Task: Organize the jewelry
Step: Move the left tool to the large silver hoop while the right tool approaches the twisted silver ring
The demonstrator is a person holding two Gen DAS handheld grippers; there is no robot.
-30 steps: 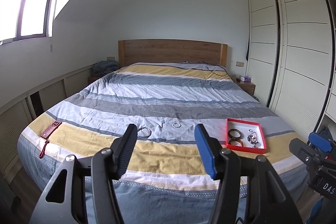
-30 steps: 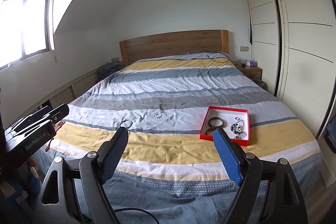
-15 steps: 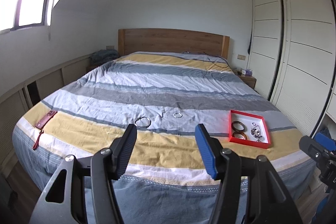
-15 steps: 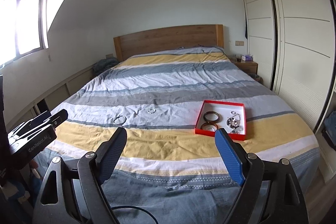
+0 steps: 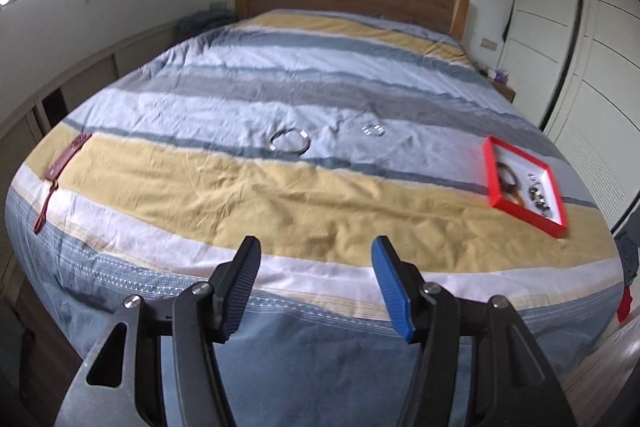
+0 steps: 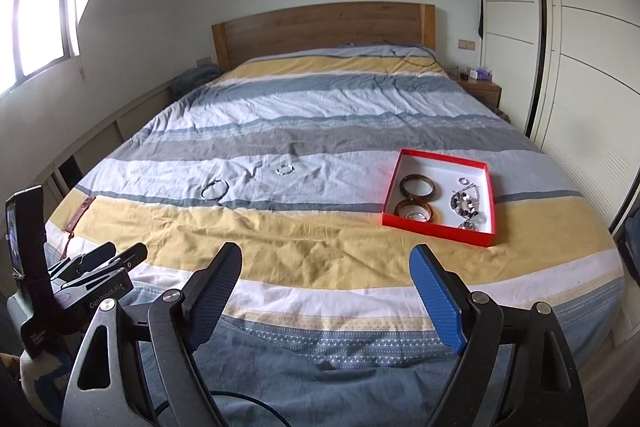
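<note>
While both grippers, left (image 5: 316,247) and right (image 6: 326,255), gape empty, a bangle (image 6: 215,189) lies mid-bed. The red tray (image 6: 436,227) sits near the bed's (image 6: 320,243) right edge.

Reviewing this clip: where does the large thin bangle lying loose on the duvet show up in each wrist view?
Left wrist view: the large thin bangle lies just left of centre, in the upper half, on the pale stripe above the yellow band.
Right wrist view: the same bangle sits left of centre, about mid-height, at the edge of the blue-grey stripe.
Shared landmark: the red tray, to the right of the bangle in both views, on the striped duvet.
</note>
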